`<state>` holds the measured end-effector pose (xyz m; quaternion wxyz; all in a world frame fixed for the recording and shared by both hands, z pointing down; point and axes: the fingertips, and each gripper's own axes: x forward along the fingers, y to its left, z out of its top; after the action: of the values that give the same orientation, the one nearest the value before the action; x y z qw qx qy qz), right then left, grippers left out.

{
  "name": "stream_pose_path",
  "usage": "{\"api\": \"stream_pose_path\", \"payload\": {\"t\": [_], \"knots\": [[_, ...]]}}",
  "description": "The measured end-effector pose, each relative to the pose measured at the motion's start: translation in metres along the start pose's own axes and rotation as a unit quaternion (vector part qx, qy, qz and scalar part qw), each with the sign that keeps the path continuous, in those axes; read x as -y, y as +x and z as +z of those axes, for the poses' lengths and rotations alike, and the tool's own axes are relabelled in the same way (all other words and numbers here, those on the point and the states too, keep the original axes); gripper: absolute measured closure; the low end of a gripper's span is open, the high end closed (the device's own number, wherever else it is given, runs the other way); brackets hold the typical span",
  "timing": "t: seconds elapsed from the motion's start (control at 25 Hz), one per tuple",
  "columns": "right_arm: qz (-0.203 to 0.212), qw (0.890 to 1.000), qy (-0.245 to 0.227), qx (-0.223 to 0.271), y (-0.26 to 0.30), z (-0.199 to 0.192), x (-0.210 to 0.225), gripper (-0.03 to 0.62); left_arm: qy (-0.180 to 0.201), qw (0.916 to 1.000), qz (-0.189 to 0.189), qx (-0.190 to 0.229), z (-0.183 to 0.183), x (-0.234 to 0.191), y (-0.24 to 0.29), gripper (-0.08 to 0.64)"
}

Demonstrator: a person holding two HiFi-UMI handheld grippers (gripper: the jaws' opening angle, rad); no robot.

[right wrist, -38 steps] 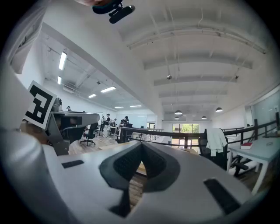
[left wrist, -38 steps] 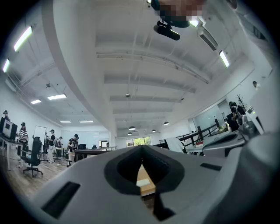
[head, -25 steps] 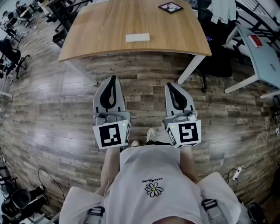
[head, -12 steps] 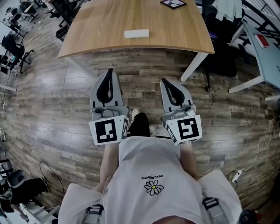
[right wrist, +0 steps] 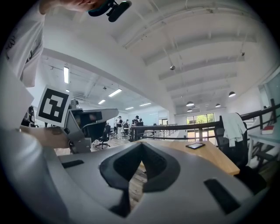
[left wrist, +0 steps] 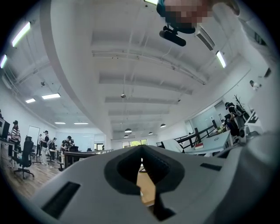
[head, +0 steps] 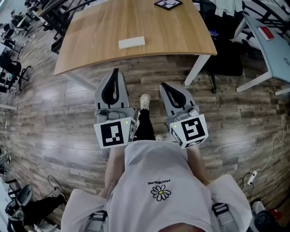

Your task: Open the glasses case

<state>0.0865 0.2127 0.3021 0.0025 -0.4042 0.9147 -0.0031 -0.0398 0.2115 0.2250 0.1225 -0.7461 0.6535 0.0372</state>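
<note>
The white glasses case (head: 131, 42) lies closed on the wooden table (head: 172, 31), toward its near edge. Both grippers hang over the floor short of the table and apart from the case. My left gripper (head: 116, 72) points at the table's near edge, jaws shut with nothing between them. Just right of it, my right gripper (head: 163, 85) is shut and empty too. In the left gripper view the shut jaws (left wrist: 141, 149) fill the lower half, with a sliver of tabletop (left wrist: 147, 189) behind them. The right gripper view shows the shut right gripper (right wrist: 141, 147), the tabletop (right wrist: 210, 155) and the left gripper's marker cube (right wrist: 53, 105). The case is hidden in both gripper views.
A dark framed flat object (head: 168, 4) lies at the table's far edge. White table legs (head: 195, 69) stand ahead on the right. A black chair (head: 224, 59) and a grey desk (head: 267, 45) stand to the right. My foot (head: 145, 101) steps between the grippers. Cables (head: 253, 174) trail at lower right.
The person has stepped toward the table, so both grippers now sit closer to its near edge. A leg swung forward between them. Both jaws stayed shut.
</note>
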Motion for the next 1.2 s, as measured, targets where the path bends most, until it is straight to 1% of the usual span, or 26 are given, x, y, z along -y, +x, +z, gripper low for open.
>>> {"api": "stream_pose_path", "payload": {"t": [0.12, 0.24, 0.44, 0.56, 0.68, 0.8, 0.92, 1.0, 1.08, 1.2], "knots": [[-0.001, 1.000, 0.002, 0.001, 0.020, 0.002, 0.013, 0.584, 0.003, 1.0000, -0.004, 0.000, -0.005, -0.007, 0.023, 0.543], [-0.003, 1.000, 0.007, 0.003, 0.046, 0.004, 0.026, 0.584, 0.001, 1.0000, 0.004, -0.001, -0.013, -0.025, 0.045, 0.543], [-0.010, 1.000, 0.001, -0.011, 0.103, -0.011, 0.056, 0.584, -0.020, 0.9996, 0.008, -0.016, -0.053, -0.059, 0.090, 0.543], [-0.014, 0.999, -0.013, -0.025, 0.145, -0.013, 0.070, 0.584, -0.030, 0.9993, 0.010, -0.021, -0.072, -0.086, 0.127, 0.543], [-0.021, 0.999, -0.023, -0.037, 0.189, -0.009, 0.087, 0.584, -0.034, 0.9991, -0.002, -0.024, -0.088, -0.108, 0.172, 0.543], [-0.028, 0.998, -0.031, -0.046, 0.238, -0.003, 0.112, 0.584, -0.040, 0.9987, -0.022, -0.024, -0.101, -0.124, 0.224, 0.543], [-0.028, 0.997, -0.048, -0.054, 0.287, 0.000, 0.137, 0.584, -0.059, 0.9972, -0.039, -0.024, -0.111, -0.139, 0.274, 0.543], [-0.027, 0.996, -0.055, -0.061, 0.312, 0.001, 0.151, 0.584, -0.061, 0.9970, -0.044, -0.020, -0.114, -0.151, 0.301, 0.543], [-0.033, 0.996, -0.049, -0.067, 0.329, -0.002, 0.161, 0.584, -0.057, 0.9971, -0.047, -0.019, -0.119, -0.163, 0.321, 0.543], [-0.047, 0.995, -0.034, -0.086, 0.343, -0.015, 0.176, 0.584, -0.061, 0.9966, -0.046, -0.032, -0.133, -0.178, 0.343, 0.543]]}}
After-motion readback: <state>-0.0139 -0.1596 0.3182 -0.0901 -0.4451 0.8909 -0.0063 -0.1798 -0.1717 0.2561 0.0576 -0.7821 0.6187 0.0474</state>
